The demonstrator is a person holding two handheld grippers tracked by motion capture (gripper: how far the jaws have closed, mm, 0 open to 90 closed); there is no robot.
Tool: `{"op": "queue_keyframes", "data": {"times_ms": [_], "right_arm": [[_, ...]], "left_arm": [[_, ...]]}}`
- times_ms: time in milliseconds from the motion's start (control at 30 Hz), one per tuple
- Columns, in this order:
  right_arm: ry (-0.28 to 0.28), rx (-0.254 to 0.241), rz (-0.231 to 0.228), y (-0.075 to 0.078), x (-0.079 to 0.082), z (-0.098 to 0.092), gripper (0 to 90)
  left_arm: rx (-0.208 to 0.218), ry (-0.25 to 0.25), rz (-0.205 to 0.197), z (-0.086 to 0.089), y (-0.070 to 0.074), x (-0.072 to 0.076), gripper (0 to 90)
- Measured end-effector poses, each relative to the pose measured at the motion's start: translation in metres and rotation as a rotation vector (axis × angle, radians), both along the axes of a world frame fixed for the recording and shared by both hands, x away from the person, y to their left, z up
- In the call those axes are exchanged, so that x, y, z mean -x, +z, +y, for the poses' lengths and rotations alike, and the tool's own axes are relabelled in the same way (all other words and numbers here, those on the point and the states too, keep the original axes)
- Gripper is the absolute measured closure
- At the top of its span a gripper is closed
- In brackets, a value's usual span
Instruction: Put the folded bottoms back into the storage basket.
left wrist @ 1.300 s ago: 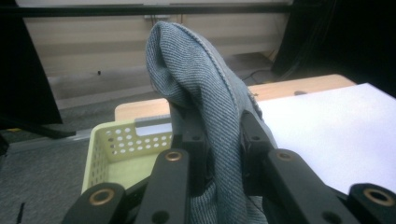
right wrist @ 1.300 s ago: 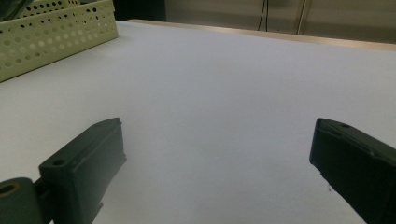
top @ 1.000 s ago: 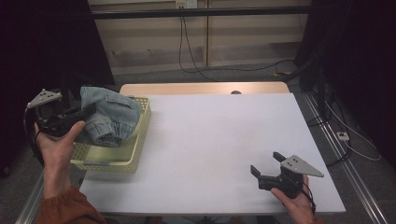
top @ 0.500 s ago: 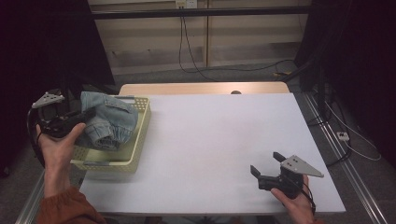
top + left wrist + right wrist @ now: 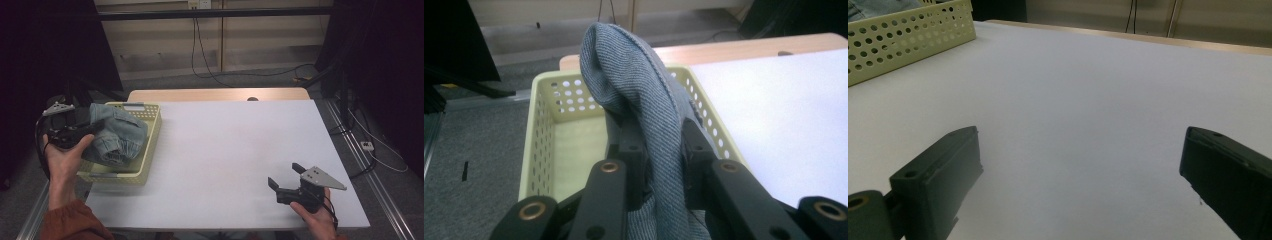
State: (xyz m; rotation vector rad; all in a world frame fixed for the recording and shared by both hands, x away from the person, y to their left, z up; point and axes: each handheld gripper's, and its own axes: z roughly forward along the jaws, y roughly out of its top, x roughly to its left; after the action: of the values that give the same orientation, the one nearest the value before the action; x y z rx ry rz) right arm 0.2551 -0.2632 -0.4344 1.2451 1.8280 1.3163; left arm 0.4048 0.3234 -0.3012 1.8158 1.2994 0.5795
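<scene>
Left gripper [image 5: 92,129] at left edge of high view, jaws pinching fold of denim garment [image 5: 117,134]; cloth bulk lies right of jaws, draped over and into yellow basket [image 5: 150,137], long axis along basket. Right gripper [image 5: 285,179] lower right, well apart, jaws spread, nothing between. White table [image 5: 235,145] bare, nothing blocks lowering

Denim garment [image 5: 649,125]: lower end cut off at frame bottom between left gripper [image 5: 656,150] jaws; pads hidden by fabric. Basket [image 5: 544,145] floor beyond the jaws partly hidden behind denim. Right gripper [image 5: 1080,175] jaw bases cut by frame edges.
</scene>
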Motion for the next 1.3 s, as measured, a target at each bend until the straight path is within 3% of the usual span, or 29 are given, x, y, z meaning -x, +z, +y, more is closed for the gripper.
{"op": "queue_keyframes", "data": {"times_ms": [233, 367, 467, 667, 833, 900, 1100, 1300], "right_arm": [[0.000, -0.001, -0.001, 0.000, 0.000, 0.000, 3.2], [-0.002, -0.004, 0.002, 0.000, 0.000, 0.000, 3.2], [0.000, -0.001, 0.001, 0.000, 0.000, 0.000, 3.2], [-0.003, -0.001, 0.006, 0.000, -0.001, 0.000, 3.2], [-0.002, 0.004, 0.008, -0.001, -0.001, 0.001, 3.3], [-0.002, 0.003, 0.008, -0.001, -0.001, 0.001, 3.2], [-0.001, 0.006, 0.010, -0.001, -0.001, 0.001, 3.3], [-0.003, 0.005, 0.008, -0.001, -0.001, 0.000, 3.3]], "left_arm": [[0.002, -0.020, 0.042, -0.004, -0.006, -0.005, 76.5], [-0.016, -0.058, 0.045, -0.014, -0.002, -0.006, 76.4], [-0.051, -0.053, 0.042, -0.019, -0.005, -0.008, 76.2], [-0.028, -0.060, 0.044, -0.022, -0.011, -0.015, 75.8], [-0.043, -0.057, 0.044, -0.022, -0.017, -0.020, 75.5], [-0.020, -0.068, 0.044, -0.019, -0.022, -0.024, 75.3], [-0.003, -0.047, 0.045, -0.012, -0.030, -0.029, 75.1], [-0.032, -0.005, 0.051, -0.007, -0.033, -0.030, 74.2]]}}
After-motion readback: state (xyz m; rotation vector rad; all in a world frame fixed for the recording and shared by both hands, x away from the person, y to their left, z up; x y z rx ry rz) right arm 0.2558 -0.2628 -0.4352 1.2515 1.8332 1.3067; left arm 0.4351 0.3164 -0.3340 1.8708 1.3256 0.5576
